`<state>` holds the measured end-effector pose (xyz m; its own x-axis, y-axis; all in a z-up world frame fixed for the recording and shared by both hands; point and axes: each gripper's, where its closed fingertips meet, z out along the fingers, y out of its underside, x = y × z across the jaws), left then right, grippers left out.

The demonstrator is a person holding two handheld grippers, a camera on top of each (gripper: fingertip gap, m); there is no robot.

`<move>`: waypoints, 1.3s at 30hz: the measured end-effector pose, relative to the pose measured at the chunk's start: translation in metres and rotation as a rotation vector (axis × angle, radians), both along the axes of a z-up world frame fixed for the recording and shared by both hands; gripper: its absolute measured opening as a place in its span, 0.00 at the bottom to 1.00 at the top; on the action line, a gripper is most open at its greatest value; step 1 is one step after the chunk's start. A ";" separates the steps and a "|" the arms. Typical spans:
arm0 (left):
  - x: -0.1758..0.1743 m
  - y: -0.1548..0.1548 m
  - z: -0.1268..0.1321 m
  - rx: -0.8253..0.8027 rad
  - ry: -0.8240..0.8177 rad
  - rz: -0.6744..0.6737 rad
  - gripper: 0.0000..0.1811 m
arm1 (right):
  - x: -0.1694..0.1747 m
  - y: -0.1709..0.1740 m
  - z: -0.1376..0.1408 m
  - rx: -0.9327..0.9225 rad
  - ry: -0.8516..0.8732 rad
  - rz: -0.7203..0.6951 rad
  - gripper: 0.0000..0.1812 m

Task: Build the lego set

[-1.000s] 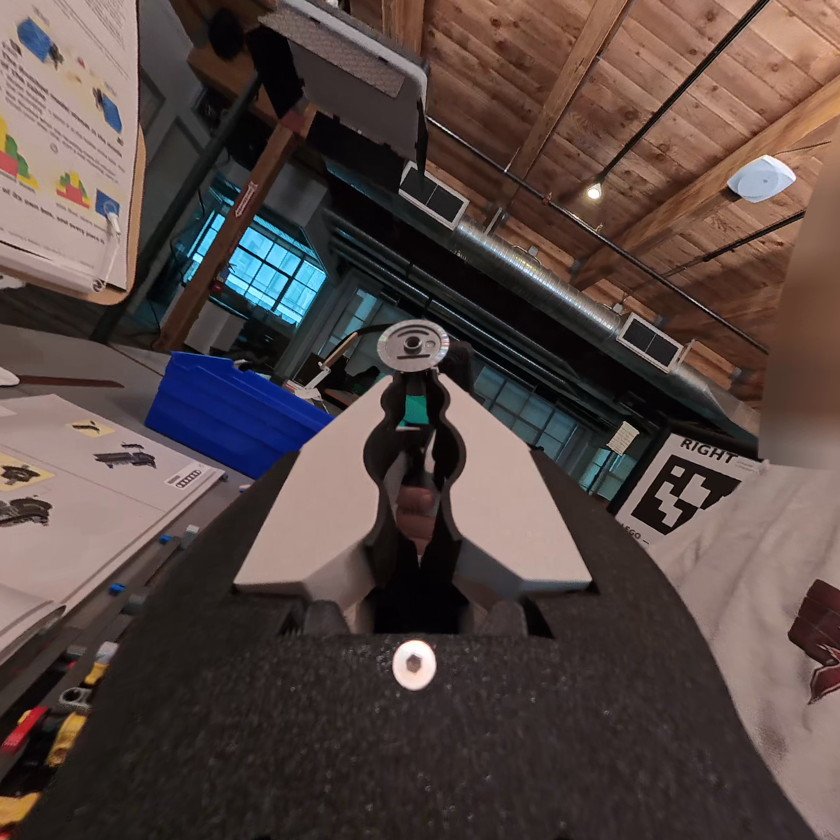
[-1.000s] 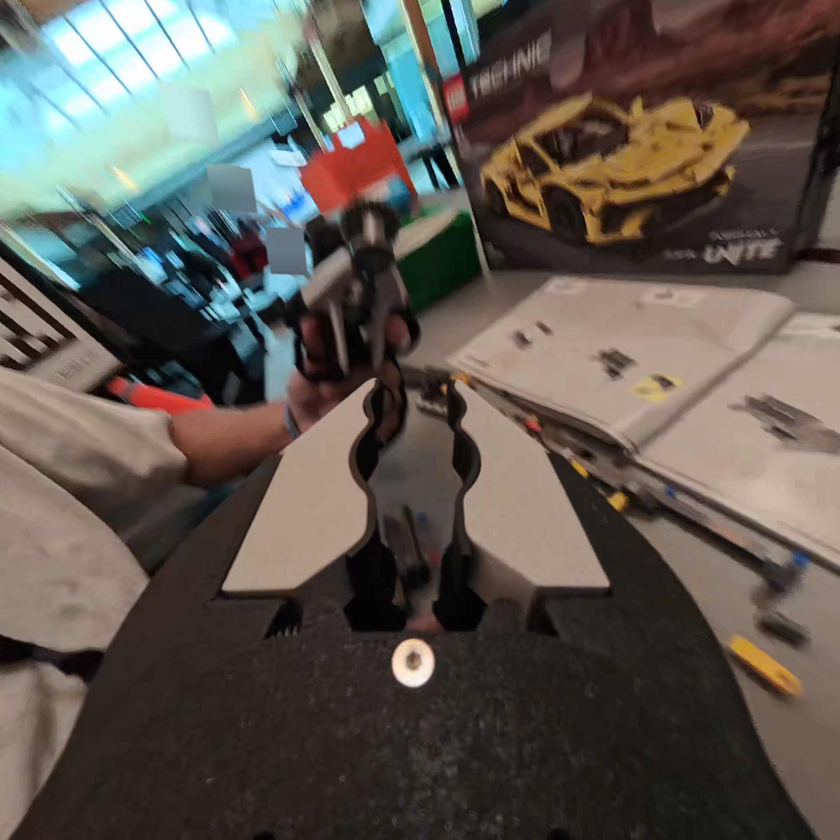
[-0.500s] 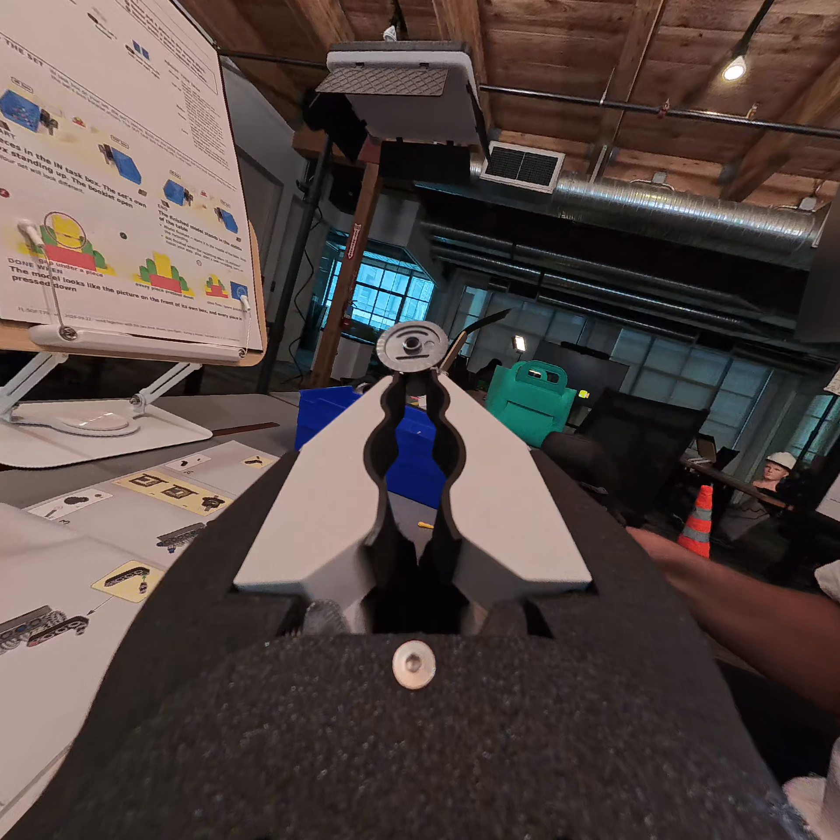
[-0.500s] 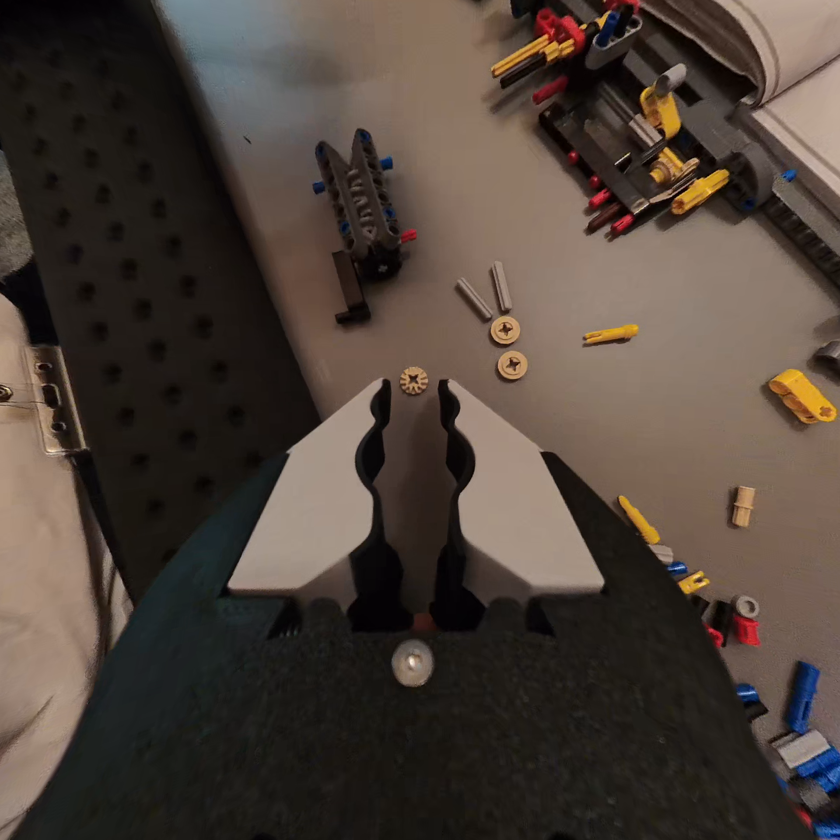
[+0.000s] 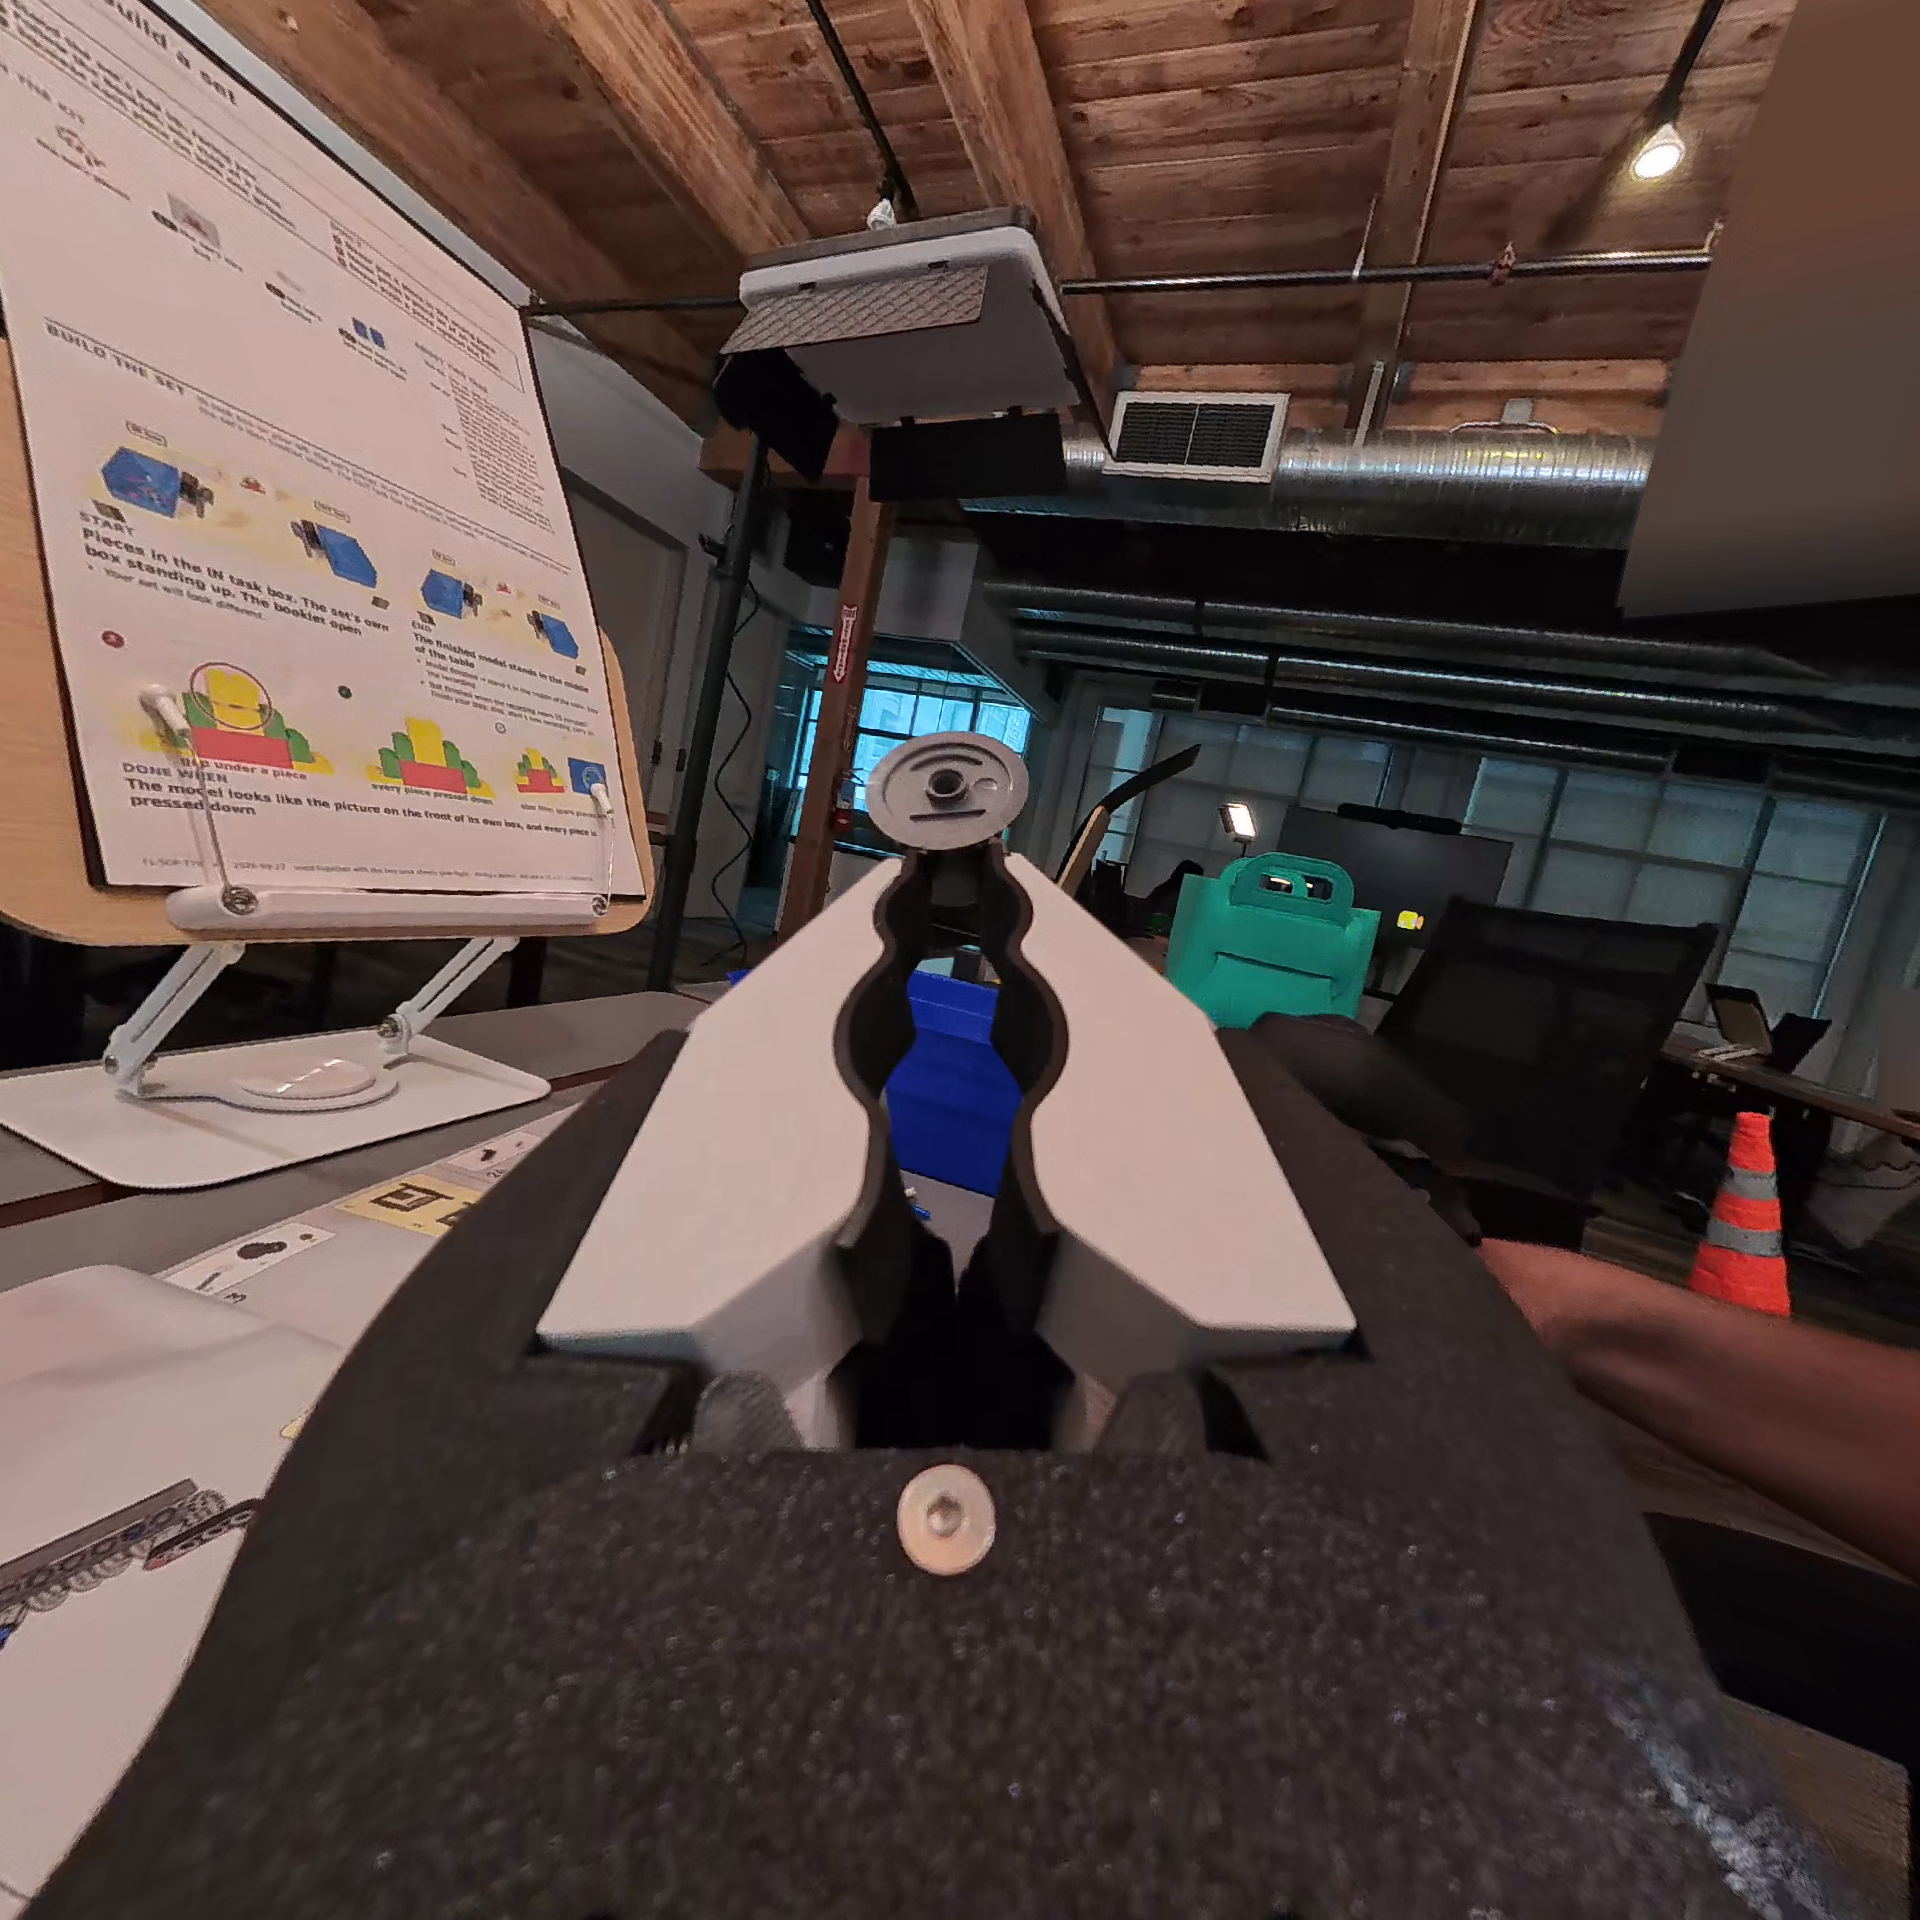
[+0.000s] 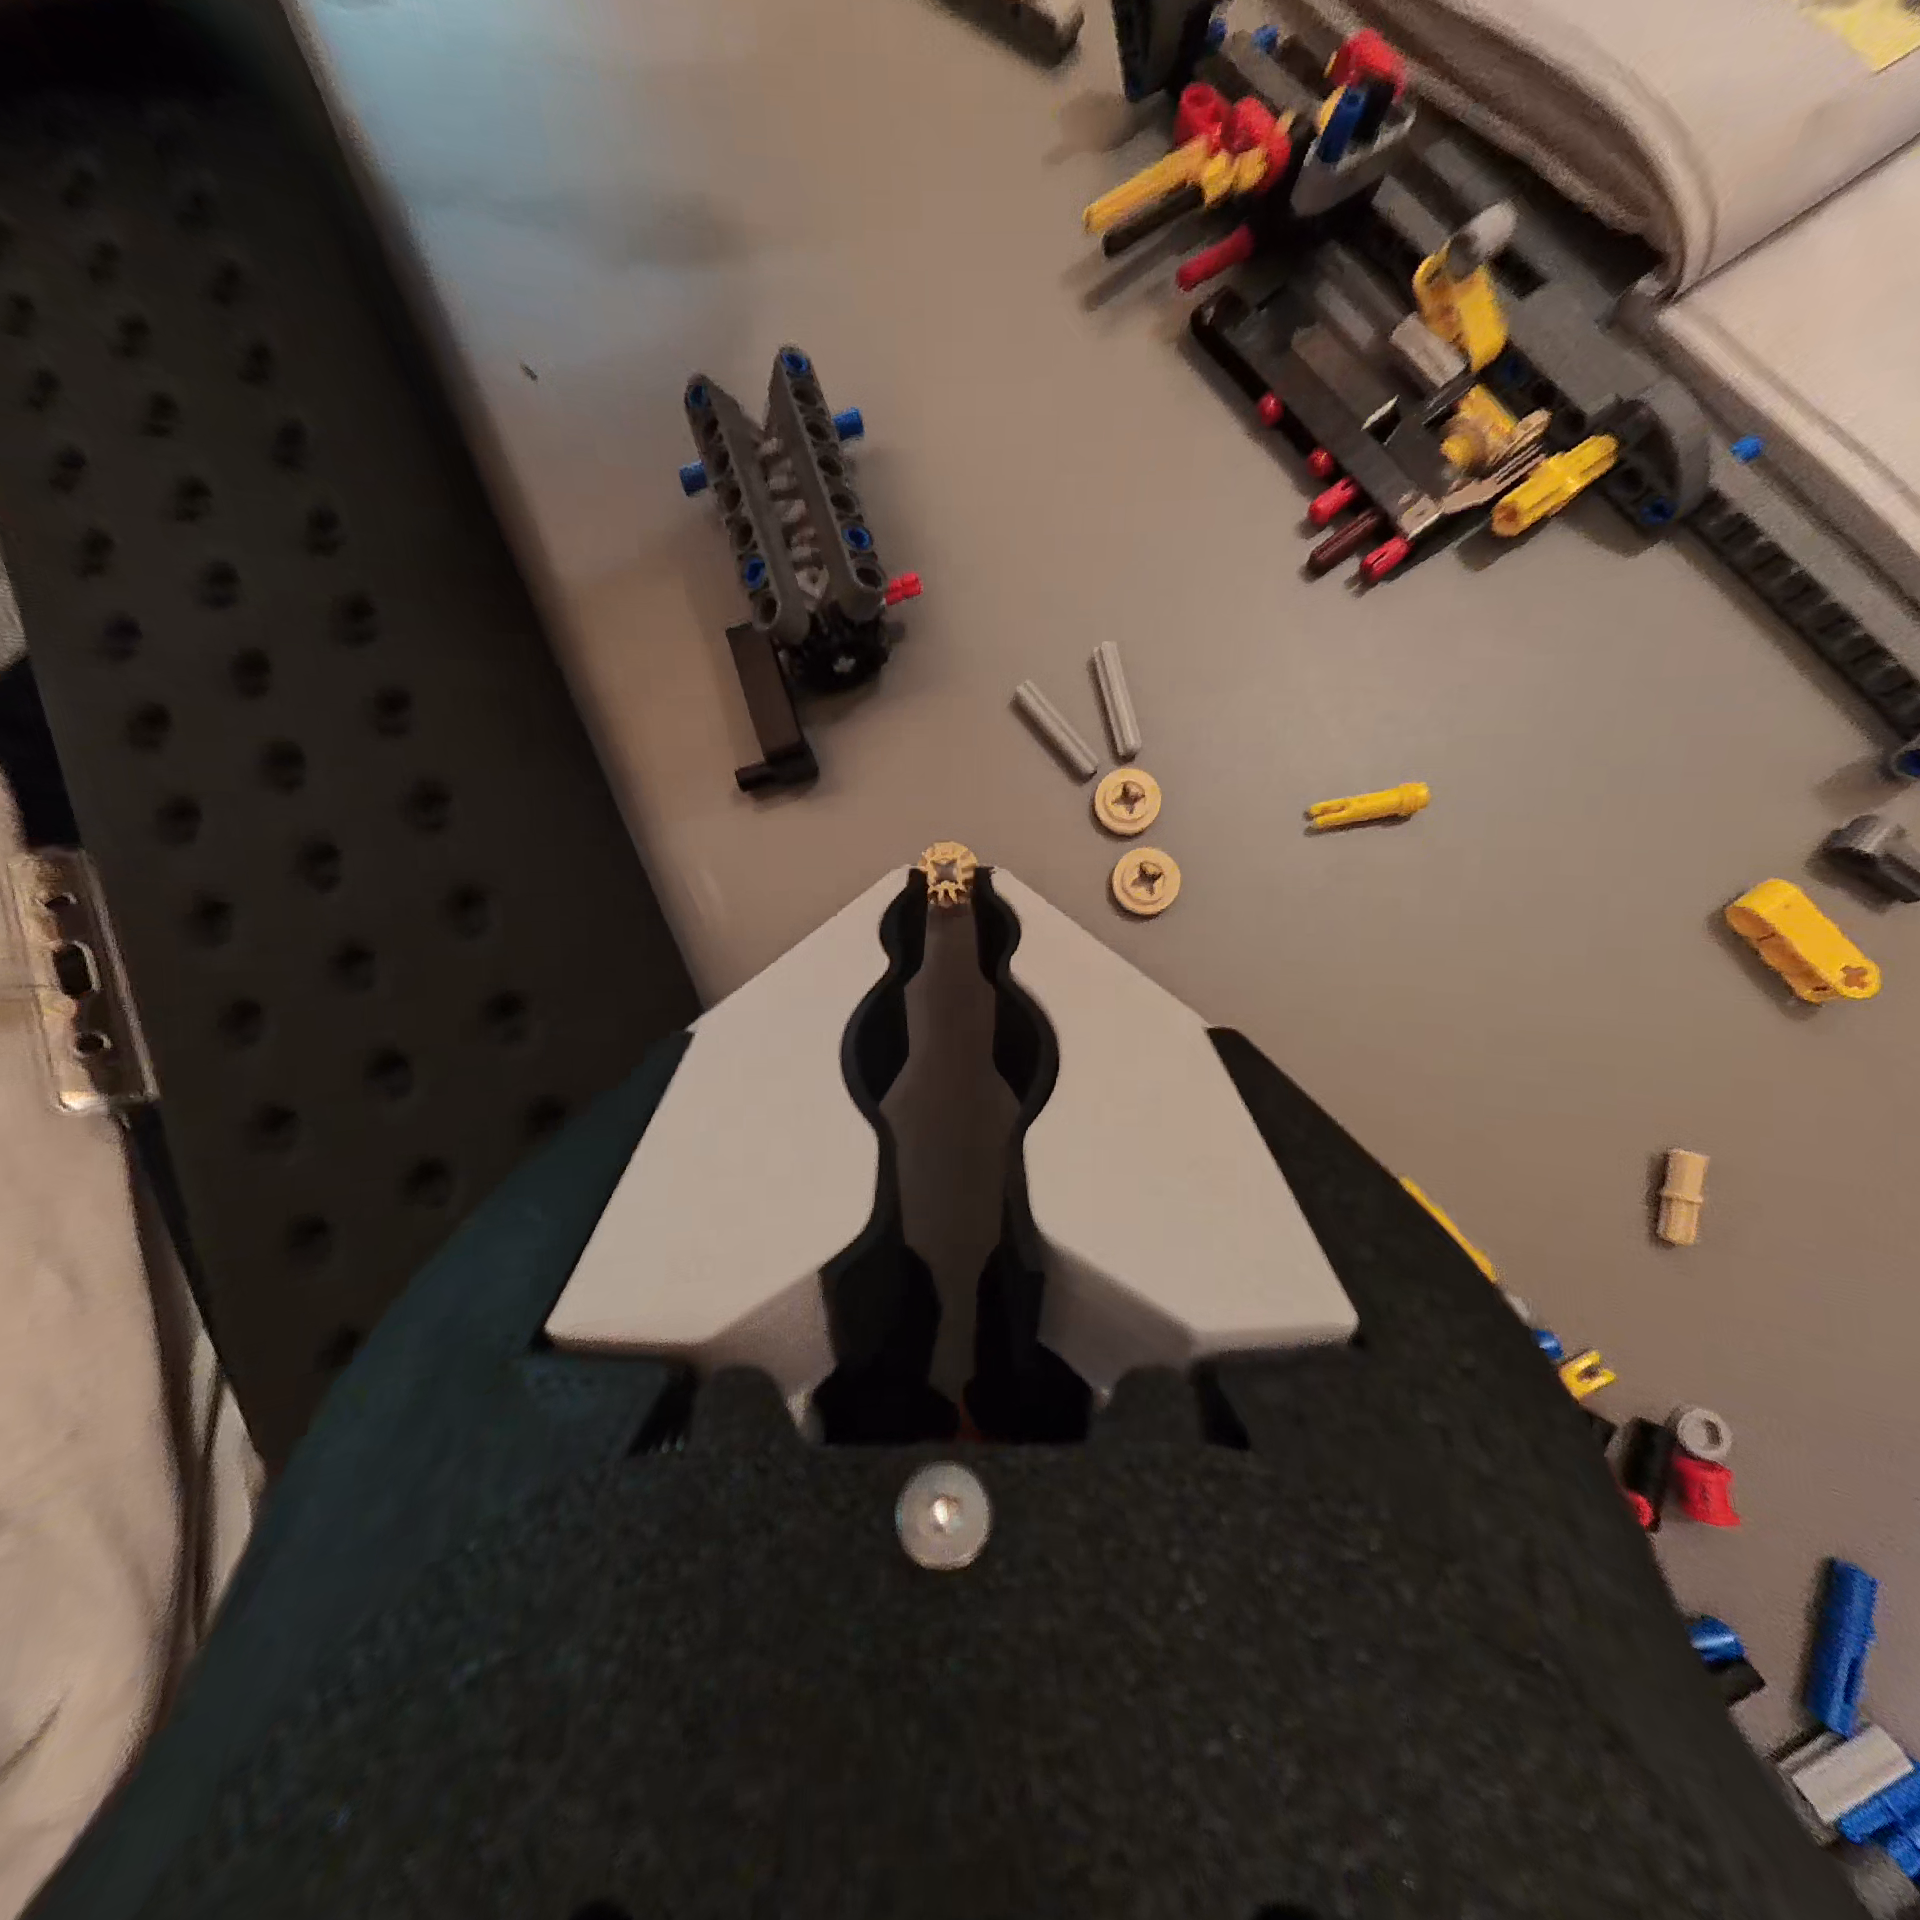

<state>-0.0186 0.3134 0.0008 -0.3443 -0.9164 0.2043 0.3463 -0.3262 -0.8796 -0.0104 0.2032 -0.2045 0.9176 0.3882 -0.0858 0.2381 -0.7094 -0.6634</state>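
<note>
My left gripper is shut on a grey round disc piece, held up in the air above the table, the disc face turned to the camera. My right gripper points down at the grey table and is shut on a small tan gear at its fingertips. Two tan round discs and two short grey axles lie just right of the gear. A dark grey beam assembly with blue pins lies farther ahead on the left.
A pile of red, yellow and dark pieces lies by the open booklet at the top right. Loose yellow, tan, blue and red pieces are scattered at the right. A black perforated mat runs along the left. An instruction stand and blue bin stand beyond. Across from one pair of fingers to the other is roughly 25 cm.
My right gripper swung down from facing the left gripper to the table, then closed its jaws on the tan gear. My left gripper kept hold of the grey disc while tilting more level.
</note>
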 end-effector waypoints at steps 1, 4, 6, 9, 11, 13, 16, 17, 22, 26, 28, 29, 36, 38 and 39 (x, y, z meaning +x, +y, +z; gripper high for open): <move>0.000 -0.001 0.000 -0.001 -0.002 -0.001 0.04 | -0.001 0.004 0.008 0.032 0.029 -0.012 0.05; 0.000 -0.001 -0.001 -0.017 -0.002 -0.007 0.05 | -0.004 0.022 0.055 0.174 0.122 -0.050 0.00; 0.002 0.000 -0.002 -0.038 0.004 -0.016 0.04 | -0.007 0.036 0.095 0.276 0.157 -0.064 0.00; 0.004 0.006 -0.005 -0.036 0.023 0.003 0.04 | 0.015 0.044 0.103 0.248 -0.042 -0.120 0.00; 0.004 0.012 -0.005 -0.033 0.032 0.019 0.04 | 0.017 0.042 0.093 0.206 -0.044 -0.122 0.00; 0.003 0.018 -0.005 -0.046 0.036 0.032 0.05 | 0.015 0.033 0.069 0.129 -0.022 -0.113 0.01; 0.003 0.025 -0.004 -0.074 0.045 0.025 0.04 | 0.011 0.020 0.034 0.070 0.021 -0.099 0.04; 0.003 0.026 -0.005 -0.074 0.051 0.027 0.04 | 0.010 0.016 0.020 0.027 0.031 -0.101 0.06; 0.006 0.022 -0.009 -0.033 0.070 0.028 0.04 | 0.000 0.019 -0.005 0.008 -0.045 -0.066 0.10; 0.007 0.019 -0.011 -0.024 0.077 0.019 0.04 | -0.011 0.029 -0.008 0.039 -0.114 0.023 0.12; 0.007 0.019 -0.010 -0.028 0.076 0.013 0.04 | -0.017 0.034 -0.008 0.048 -0.101 0.055 0.12; 0.007 0.019 -0.010 -0.029 0.076 0.011 0.04 | -0.018 0.036 -0.008 0.047 -0.088 0.055 0.12; 0.006 0.019 -0.009 -0.034 0.073 -0.002 0.04 | -0.021 0.045 -0.008 0.053 -0.049 0.104 0.11; 0.006 0.018 -0.010 -0.039 0.076 -0.010 0.04 | -0.020 0.045 -0.009 0.057 -0.055 0.117 0.08; 0.006 0.018 -0.010 -0.040 0.077 -0.011 0.04 | -0.019 0.045 -0.009 0.057 -0.053 0.120 0.07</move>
<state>-0.0123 0.3313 -0.0095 -0.3363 -0.9031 0.2669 0.2739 -0.3650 -0.8898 -0.0298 0.2482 -0.2131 0.8670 0.4982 -0.0134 0.3544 -0.6353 -0.6862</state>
